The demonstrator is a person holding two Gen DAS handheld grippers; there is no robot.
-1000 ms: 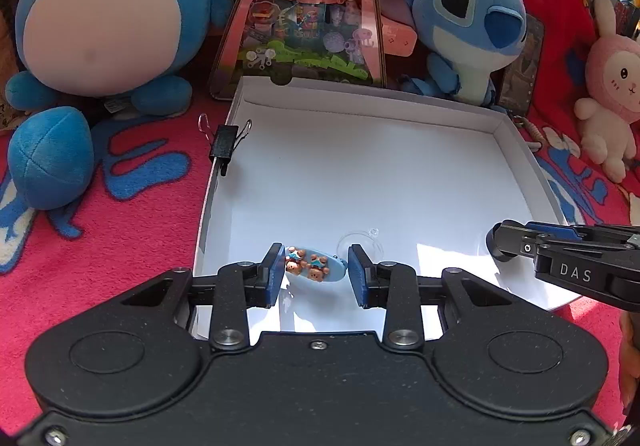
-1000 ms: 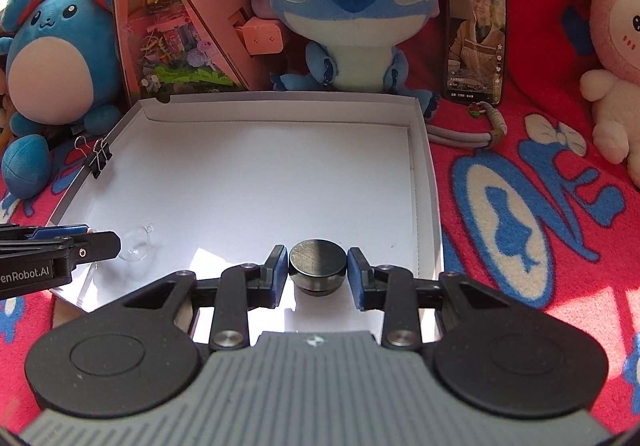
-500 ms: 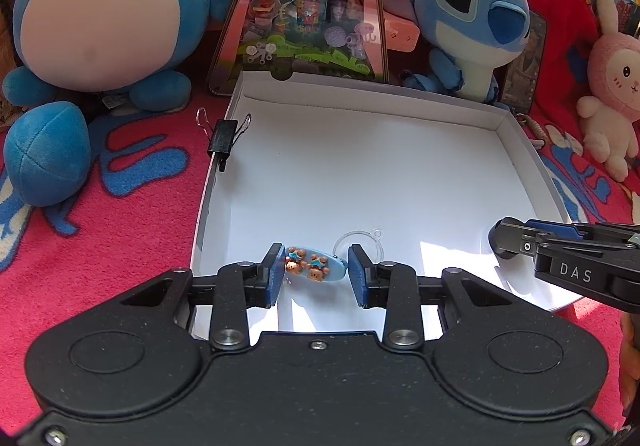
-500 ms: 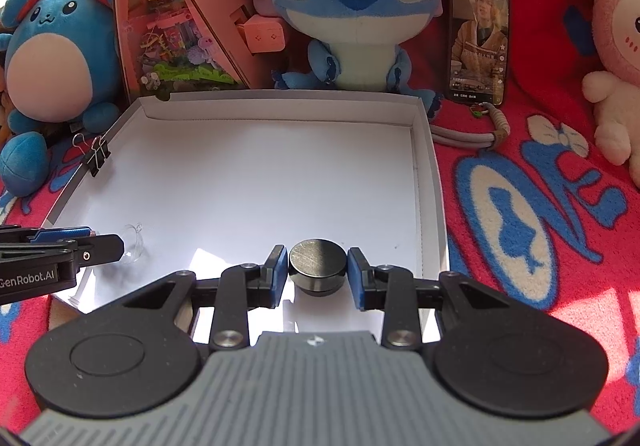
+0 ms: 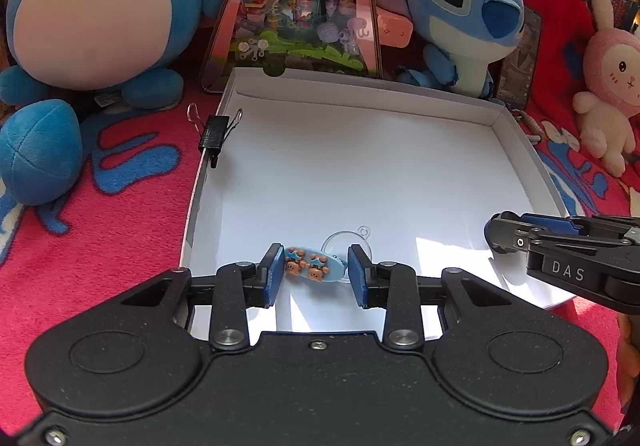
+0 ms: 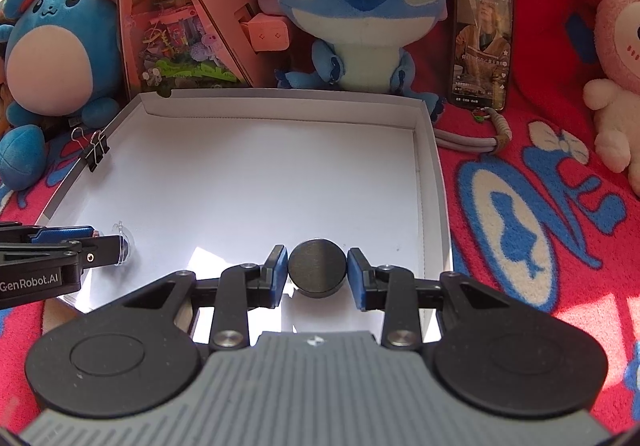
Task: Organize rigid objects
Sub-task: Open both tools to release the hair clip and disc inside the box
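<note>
Both grippers are working low inside the white tray (image 5: 516,134). The left gripper (image 5: 316,270) is holding a blue clip (image 5: 310,266) between its fingers near the tray's front edge; whether both pads are biting is unclear. The right gripper (image 6: 317,272) is bracketing a dark disc (image 6: 317,273), fingers close, contact uncertain. The clear suction cup (image 5: 344,242) is lying just behind the clip — a lift could snag it, or the disc could slip.

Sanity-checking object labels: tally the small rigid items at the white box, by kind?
Bear hair clip: 1
Dark metal disc: 1
Clear suction cup: 1
Black binder clip: 1
Total: 4
</note>
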